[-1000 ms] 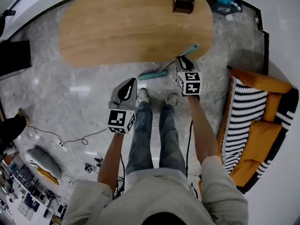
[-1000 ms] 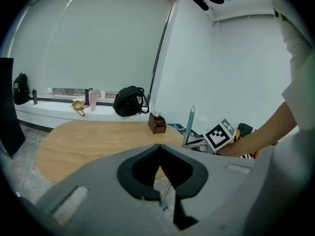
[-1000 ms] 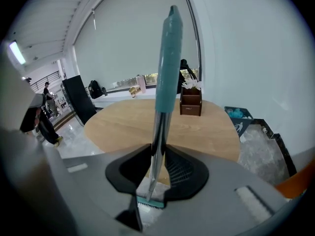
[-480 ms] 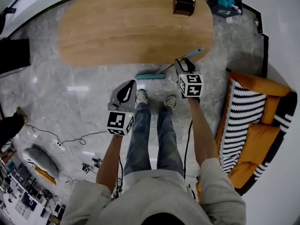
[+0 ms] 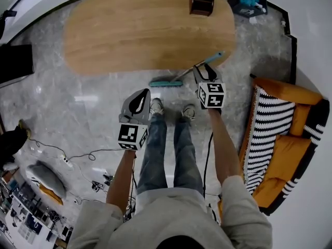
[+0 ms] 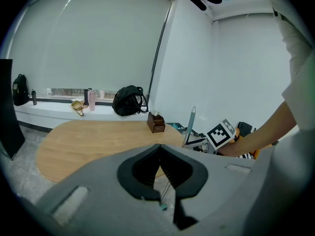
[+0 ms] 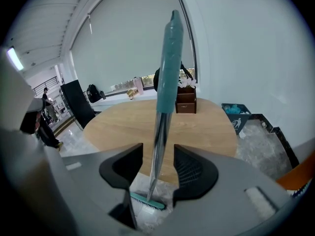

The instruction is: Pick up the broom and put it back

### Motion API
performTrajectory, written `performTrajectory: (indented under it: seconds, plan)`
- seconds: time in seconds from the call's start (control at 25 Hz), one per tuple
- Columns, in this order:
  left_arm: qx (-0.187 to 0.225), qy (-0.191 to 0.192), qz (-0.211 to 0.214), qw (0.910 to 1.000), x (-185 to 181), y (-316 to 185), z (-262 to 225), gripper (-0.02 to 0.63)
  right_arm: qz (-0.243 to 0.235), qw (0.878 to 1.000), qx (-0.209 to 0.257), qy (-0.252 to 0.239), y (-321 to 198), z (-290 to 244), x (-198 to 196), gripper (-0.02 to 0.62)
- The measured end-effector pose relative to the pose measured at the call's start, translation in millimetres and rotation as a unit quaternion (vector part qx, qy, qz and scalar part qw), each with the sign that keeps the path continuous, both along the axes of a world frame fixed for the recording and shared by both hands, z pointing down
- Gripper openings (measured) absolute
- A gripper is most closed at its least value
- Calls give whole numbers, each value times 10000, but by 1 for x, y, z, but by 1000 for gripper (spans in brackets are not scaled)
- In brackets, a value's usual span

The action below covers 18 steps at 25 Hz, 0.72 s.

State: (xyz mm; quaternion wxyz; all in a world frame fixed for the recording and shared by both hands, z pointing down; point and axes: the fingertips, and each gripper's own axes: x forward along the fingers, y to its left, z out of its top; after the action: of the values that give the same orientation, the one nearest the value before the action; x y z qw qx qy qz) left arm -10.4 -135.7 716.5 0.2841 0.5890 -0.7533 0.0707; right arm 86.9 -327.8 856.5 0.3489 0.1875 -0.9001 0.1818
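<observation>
On the marble floor [image 5: 78,102] by the near edge of the oval wooden counter [image 5: 129,30], the broom [image 5: 179,78] rests on its teal bristle head. Its long handle slants up and away to the person's right, teal tip uppermost beside the counter's rim. The right tool [image 5: 204,69] has that handle [image 7: 165,92] between its jaws, which are opening; neither pad presses on it. The left tool [image 5: 141,100] hangs apart from the broom, jaws together on nothing. A small brown box [image 5: 201,1] at the counter's far end holds pale flowers.
</observation>
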Motion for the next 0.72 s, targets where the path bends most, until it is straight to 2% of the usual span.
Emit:
performTrajectory:
  seconds: [0.28, 0.72]
  plan:
    - [43, -81, 34, 10000, 3, -4, -7, -4, 197, 9996, 167, -70, 1, -17, 18, 173]
    - [232, -298, 127, 9992, 11, -15, -43, -5, 704, 9942, 737, -335, 21, -96, 89, 46]
